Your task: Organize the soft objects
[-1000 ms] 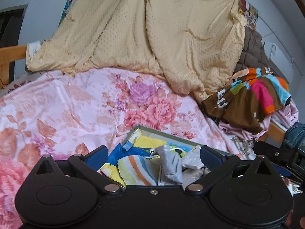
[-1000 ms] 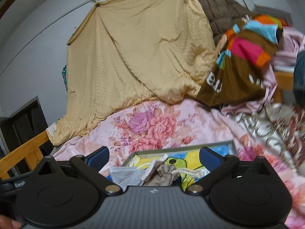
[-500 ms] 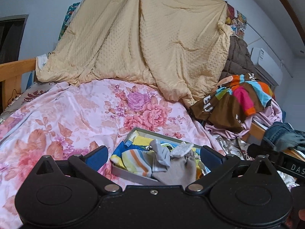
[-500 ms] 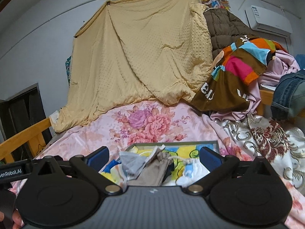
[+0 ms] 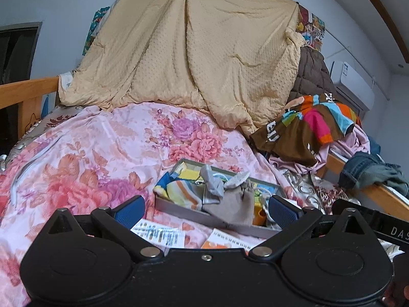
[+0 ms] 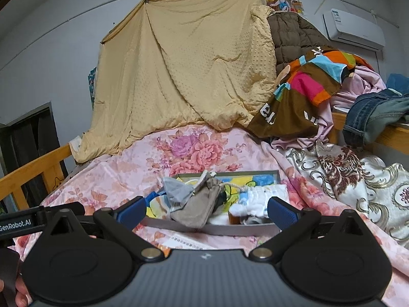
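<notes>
Tray [image 5: 179, 211] on bed [image 5: 76, 153]: holds socks [image 5: 179, 192], pouch [image 5: 230, 207], white cloth [image 6: 260, 199] at 3 o'clock. Left tongs [image 5: 205, 208], right tongs [image 6: 206, 208]: spread, empty. Remaining work undeterminable.

A grey tray [image 5: 179, 208] holds heaped socks [image 5: 179, 192] and a beige pouch [image 5: 230, 204].
</notes>
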A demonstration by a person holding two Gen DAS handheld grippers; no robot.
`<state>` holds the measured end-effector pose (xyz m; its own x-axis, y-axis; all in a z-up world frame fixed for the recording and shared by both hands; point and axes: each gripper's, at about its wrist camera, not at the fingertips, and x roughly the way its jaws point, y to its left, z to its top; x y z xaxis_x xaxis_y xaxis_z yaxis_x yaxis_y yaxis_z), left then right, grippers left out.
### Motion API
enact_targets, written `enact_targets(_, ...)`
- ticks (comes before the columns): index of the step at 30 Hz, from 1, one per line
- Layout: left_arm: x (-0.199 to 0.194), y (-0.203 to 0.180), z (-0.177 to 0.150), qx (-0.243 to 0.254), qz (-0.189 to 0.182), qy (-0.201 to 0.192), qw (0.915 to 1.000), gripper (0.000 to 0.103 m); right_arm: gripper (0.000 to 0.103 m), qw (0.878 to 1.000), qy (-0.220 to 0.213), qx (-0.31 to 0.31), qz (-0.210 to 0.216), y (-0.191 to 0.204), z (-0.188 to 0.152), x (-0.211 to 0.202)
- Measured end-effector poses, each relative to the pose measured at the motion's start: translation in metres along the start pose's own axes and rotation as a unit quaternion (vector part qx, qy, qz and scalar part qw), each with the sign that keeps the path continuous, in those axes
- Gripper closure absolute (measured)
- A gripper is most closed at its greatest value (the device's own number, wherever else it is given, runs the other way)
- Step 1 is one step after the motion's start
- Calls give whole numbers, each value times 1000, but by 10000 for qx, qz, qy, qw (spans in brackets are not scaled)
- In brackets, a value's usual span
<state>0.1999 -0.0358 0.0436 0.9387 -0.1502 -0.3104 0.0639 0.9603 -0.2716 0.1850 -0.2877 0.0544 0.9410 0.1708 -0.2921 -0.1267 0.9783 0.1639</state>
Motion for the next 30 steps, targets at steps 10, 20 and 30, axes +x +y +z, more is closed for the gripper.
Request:
enact_targets(10, -24, 2, -20, 109, 57, -31, 9999, 1, 0, 9998, 81, -93, -169, -1, -20, -22)
enact_targets(20, -37, 3, -37, 464, -27, 72, 9989, 1, 0, 9991, 326, -204, -188, 7, -46, -34)
enact_targets(30, -46, 12, -51, 497, 6, 180, 9986, 1, 0, 9978, 514, -79, -420, 4, -64, -48)
